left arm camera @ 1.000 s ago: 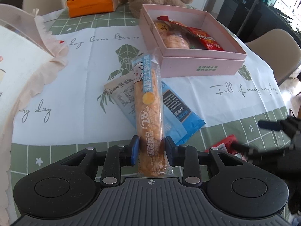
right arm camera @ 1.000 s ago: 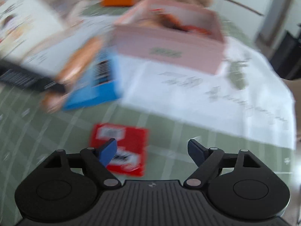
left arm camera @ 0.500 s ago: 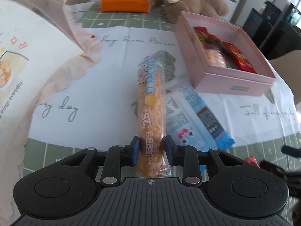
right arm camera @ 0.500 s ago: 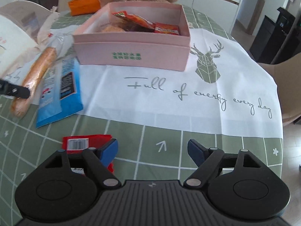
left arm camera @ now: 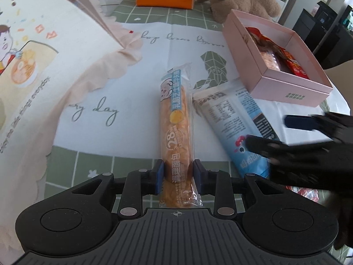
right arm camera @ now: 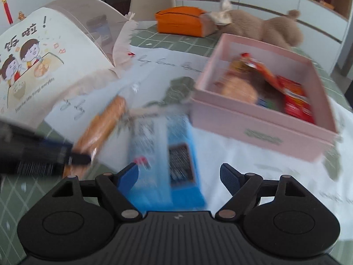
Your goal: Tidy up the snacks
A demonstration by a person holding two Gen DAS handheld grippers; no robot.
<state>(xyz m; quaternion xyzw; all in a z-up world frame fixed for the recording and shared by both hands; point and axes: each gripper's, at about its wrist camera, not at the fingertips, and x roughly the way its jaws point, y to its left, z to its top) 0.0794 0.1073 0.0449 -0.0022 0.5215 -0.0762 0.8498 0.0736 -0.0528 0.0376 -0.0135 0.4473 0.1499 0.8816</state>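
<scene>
Left gripper [left arm camera: 178,175] holds the bread stick packet [left arm camera: 176,132].
Its fingers are closed on the packet's near end; right gripper [right arm camera: 179,175] is wide open above the blue snack bag [right arm camera: 174,165].

Long orange bread stick pack [left arm camera: 176,128] beside blue packet [left arm camera: 238,121], near pink snack box [left arm camera: 286,88].

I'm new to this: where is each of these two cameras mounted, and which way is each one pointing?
Left wrist view: sits on the left gripper, looking forward along its fingers, which are shut on a long bread stick packet; the right gripper shows blurred at the right edge.
Right wrist view: sits on the right gripper, fingers open over a blue snack packet, facing the pink box; the left gripper enters from the left.
Shared: bread stick, blue packet, pink box, orange pouch, plush toy.
</scene>
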